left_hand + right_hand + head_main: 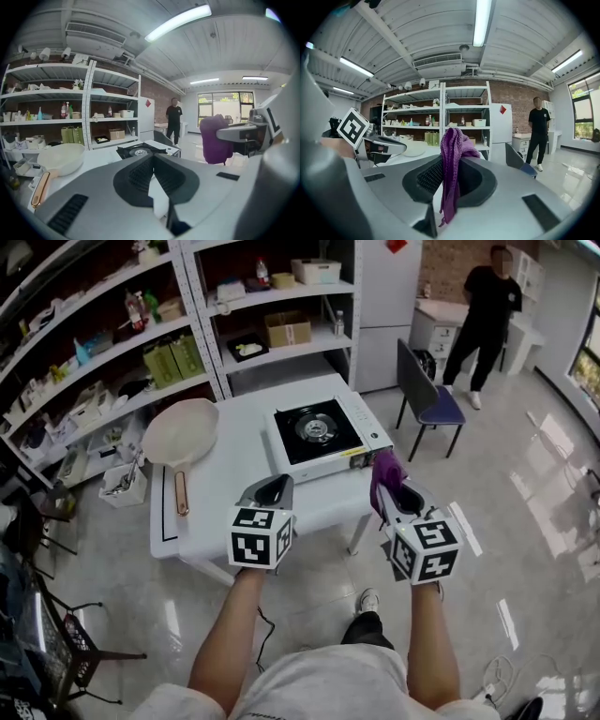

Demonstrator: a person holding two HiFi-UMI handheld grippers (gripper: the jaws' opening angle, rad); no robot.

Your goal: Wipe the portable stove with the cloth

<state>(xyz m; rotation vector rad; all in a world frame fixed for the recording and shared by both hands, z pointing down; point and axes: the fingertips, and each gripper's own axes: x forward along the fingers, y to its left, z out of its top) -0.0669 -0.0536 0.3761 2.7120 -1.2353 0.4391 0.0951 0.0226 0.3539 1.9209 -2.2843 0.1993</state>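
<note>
The portable stove (324, 433), white with a black top and a round burner, sits on the right half of the white table (234, 486); it also shows in the left gripper view as the stove (140, 151) beyond the jaws. A purple cloth (385, 471) is pinched in my right gripper (392, 489), which is held in the air just off the table's front right corner; the cloth (452, 164) hangs down between its jaws. My left gripper (272, 491) hovers over the table's front edge, shut with nothing in it, its jaws together at the gripper tip (153, 157).
A cream frying pan (180, 435) with a copper-coloured handle lies on the table's left half. Shelving (187, 324) with boxes and bottles stands behind the table. A blue chair (427, 397) is to the right, and a person (485, 315) in black stands farther back.
</note>
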